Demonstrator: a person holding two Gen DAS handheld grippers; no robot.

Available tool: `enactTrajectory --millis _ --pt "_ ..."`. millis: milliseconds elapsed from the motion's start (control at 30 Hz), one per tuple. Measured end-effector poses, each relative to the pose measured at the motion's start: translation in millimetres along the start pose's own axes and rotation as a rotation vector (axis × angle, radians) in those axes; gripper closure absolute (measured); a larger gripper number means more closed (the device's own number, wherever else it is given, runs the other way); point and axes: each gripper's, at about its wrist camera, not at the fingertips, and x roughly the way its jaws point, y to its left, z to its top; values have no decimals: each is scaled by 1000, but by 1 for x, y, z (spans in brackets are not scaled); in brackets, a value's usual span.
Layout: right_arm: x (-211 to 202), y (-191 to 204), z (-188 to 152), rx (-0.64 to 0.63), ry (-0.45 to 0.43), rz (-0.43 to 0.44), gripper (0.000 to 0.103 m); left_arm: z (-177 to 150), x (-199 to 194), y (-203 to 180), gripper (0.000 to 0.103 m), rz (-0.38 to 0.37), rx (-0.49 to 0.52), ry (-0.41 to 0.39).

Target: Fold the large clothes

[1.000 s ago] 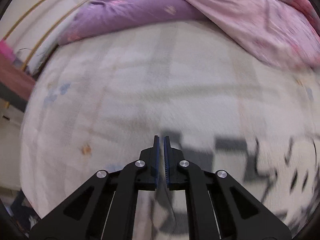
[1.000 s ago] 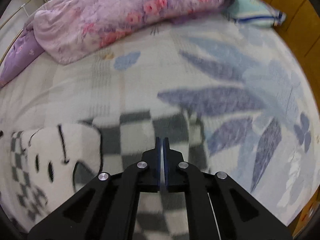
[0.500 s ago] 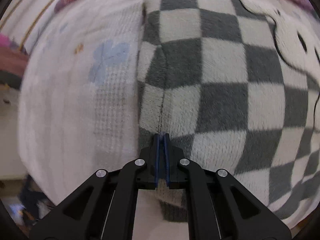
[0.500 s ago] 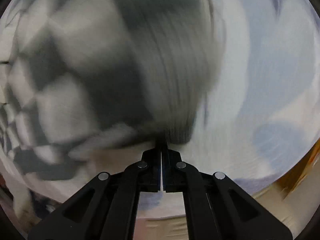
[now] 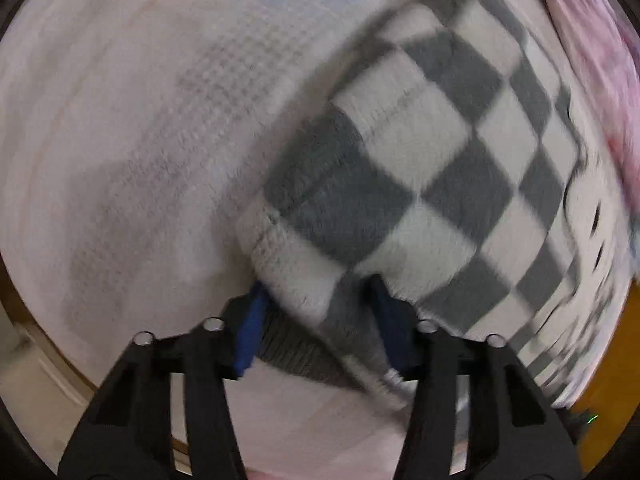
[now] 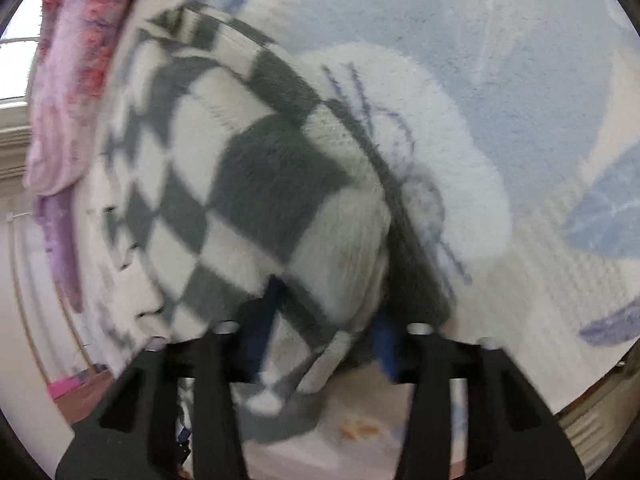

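On the bed, checkered garment lies between both tools' opening jaws.

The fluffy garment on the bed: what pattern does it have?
A grey-and-white checkerboard on the fluffy garment, clearest in the left wrist view.

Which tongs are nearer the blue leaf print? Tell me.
Right. The right tongs, jaws just opened around the checkered garment's edge, sit beside the blue leaf print; the left tongs, likewise just opened, straddle the garment's other edge.
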Motion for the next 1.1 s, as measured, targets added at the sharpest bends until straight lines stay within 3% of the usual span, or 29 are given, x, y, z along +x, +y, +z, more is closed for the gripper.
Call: enactTrajectory --millis 67,167,267,333,367,400,433,467,567,633,667,700,767,833,933,1000,1100 --pt "-22 23 -10 -122 -55 -86 91 -1 -14 -4 89 2 42 2" --pt "-30 14 -16 -78 -45 -96 91 -9 -27 -5 90 -2 72 2" --pt "9 -4 -5 -26 -9 -128 90 -8 9 -1 90 59 81 46" --pt "14 3 3 7 20 -146 85 -7 12 -12 85 96 121 62" --pt "8 10 4 21 31 -145 72 -4 7 -18 83 117 159 63" --pt "2 17 3 10 28 -150 58 -6 1 -24 69 145 203 53" --pt "-8 28 -1 -37 14 -167 54 -10 -6 -31 57 209 261 33" --pt "-16 40 -7 -94 6 -181 52 -16 -12 -36 56 260 310 17" --pt "-32 72 -27 -251 -21 -163 52 -34 -25 -44 58 312 397 -9" --pt "-26 92 -39 -358 18 -148 58 -52 -31 -58 90 326 472 -69" --pt "-17 101 -47 -418 39 -151 77 -63 -29 -66 95 322 509 -82" --pt "-11 100 -52 -454 54 -151 89 -68 -25 -72 97 315 538 -82" --pt "21 112 -60 -489 95 -142 92 -70 -5 -86 102 261 577 -46" --pt "63 110 -55 -515 128 -226 96 -71 28 -88 103 296 596 -5" --pt "61 135 -48 -530 137 -281 94 -74 34 -107 102 367 667 -16" --pt "32 170 -49 -603 74 -165 95 -72 11 -122 103 278 684 -48" --pt "5 218 -41 -691 -52 -96 95 -59 -21 -159 103 192 709 -156"
